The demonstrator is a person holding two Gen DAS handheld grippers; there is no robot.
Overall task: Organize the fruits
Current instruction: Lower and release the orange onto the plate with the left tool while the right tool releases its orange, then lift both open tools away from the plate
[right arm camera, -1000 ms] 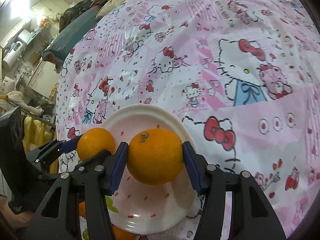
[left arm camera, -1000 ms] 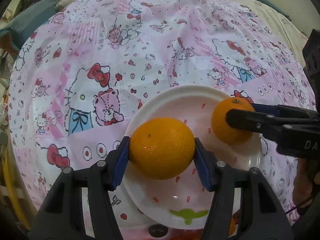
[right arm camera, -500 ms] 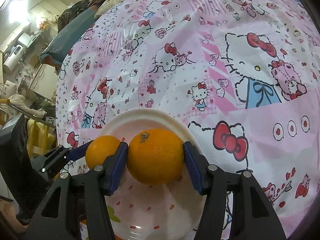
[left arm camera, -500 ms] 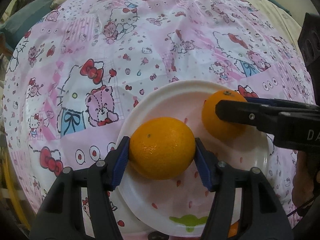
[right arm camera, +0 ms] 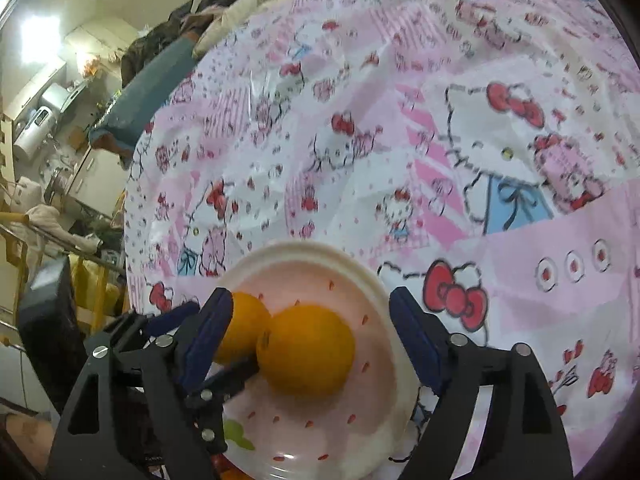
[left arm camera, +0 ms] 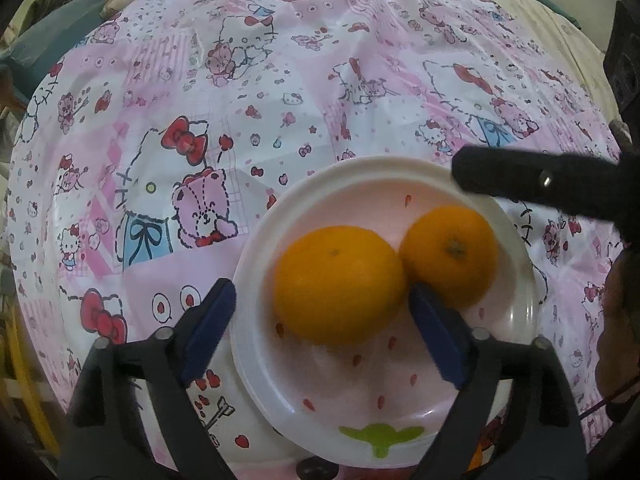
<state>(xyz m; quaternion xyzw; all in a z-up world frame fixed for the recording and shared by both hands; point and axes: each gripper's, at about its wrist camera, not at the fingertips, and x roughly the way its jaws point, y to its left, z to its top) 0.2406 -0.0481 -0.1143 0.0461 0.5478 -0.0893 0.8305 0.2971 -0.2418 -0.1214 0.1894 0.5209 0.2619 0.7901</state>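
The two oranges sat side by side on the white plate point(left arm camera: 256, 360), touching: the larger orange point(left arm camera: 338, 284) toward the middle, the smaller orange point(left arm camera: 450, 254) just beside it nearer the rim. The plate lay on a pink cartoon-print cloth point(left arm camera: 280, 100) spread over what looked like a bed, since bedding showed at the far edge.

The left hand-held gripper point(left arm camera: 324, 332) had just been opening; its jaws stood wide and held nothing. One blue pad stood clear of the larger orange, while the other sat just beside it (whether it touched could not be told). The right hand-held gripper point(right arm camera: 310, 334) had likewise just been opening and gripped nothing; the smaller orange lay between its jaws with a gap to the outer pad.

The step in hand appeared to be the release. To finish it well, each hand-held gripper would best be drawn back along its own fingers, jaws kept wide, so that no pad dragged fruit sideways. The likely risk was round fruit rolling toward the shallow rim if nudged. The left one's inner finger lay between the oranges' near sides, so a straight, unhurried retreat seemed wise, one hand-held gripper at a time.
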